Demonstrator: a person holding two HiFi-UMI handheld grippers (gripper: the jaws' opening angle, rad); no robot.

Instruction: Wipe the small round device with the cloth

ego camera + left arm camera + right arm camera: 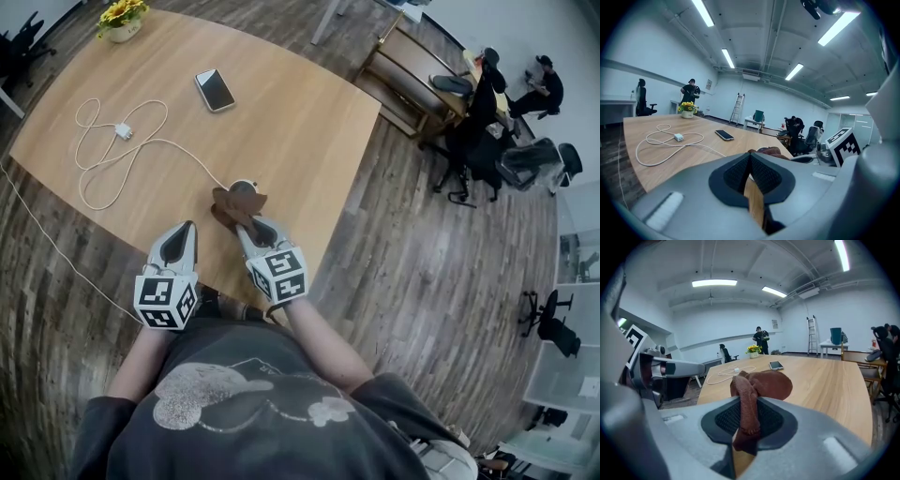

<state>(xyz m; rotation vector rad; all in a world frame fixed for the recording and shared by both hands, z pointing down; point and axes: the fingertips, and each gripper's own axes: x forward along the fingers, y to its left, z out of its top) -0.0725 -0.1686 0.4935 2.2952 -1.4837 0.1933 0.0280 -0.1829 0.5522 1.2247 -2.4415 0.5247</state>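
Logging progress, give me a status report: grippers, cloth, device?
Right gripper shut on cloth. Left gripper shut, empty. Cloth draped over round device. Nothing in the way.

Large open office. Light wooden table (pixel 281 122) with rounded corners stands on a dark wood-plank floor (pixel 422 281). Pot of yellow flowers (pixel 122 19) at the table's far end. White walls (pixel 651 61), grey ceiling (pixel 764 42) with exposed pipes, long strip lights (pixel 727 57) lit. Stepladder (pixel 736 108) by the far wall. Black office chairs (pixel 530 164) and a low wooden desk (pixel 412 66) beside the table. People (pixel 544 86) sit in the background.
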